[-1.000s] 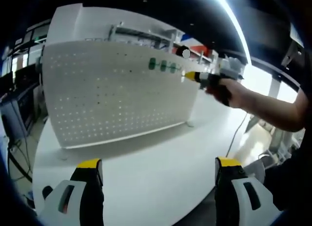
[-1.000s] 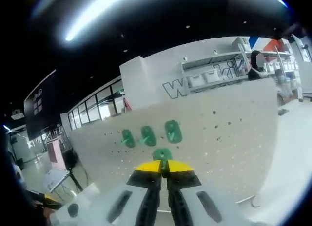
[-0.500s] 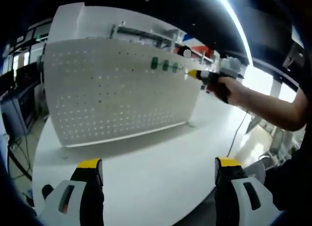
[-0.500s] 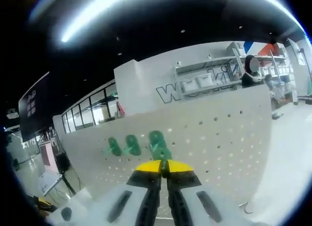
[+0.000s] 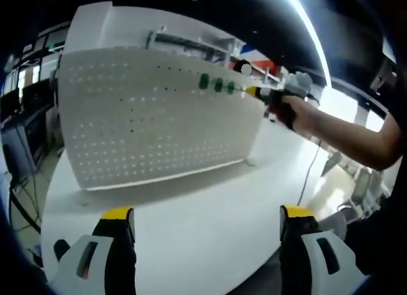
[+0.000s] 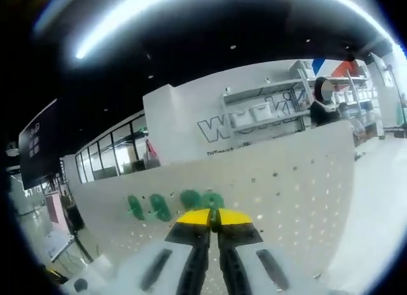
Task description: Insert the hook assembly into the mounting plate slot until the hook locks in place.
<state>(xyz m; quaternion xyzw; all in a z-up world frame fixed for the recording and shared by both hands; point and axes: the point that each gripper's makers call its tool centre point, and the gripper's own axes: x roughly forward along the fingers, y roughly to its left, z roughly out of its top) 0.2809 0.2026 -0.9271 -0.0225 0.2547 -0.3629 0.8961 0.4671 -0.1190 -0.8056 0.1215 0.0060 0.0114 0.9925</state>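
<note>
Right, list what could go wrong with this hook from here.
1. The right gripper is shut on a green hook right at the pegboard; its own tips cover the holes, so the hook could miss its slot.
2. Three green hooks already sit in the same row, close by; the new one may crowd or knock the nearest.
3. The pegboard stands free on the white table while the left gripper hangs open, away from it; a hard push might shift the board.

I see dark ceiling overhead, long bright light strip [image 6: 191,18] cutting across it. White wall [image 6: 191,110] far behind with big outlined lettering [image 6: 219,124]. Shelving [image 6: 267,110] with pale bins to right of lettering. Glass-fronted windows [image 6: 121,161] far left. Near me, round white table [image 5: 191,225]; bright window glare [image 5: 343,104] far right.
</note>
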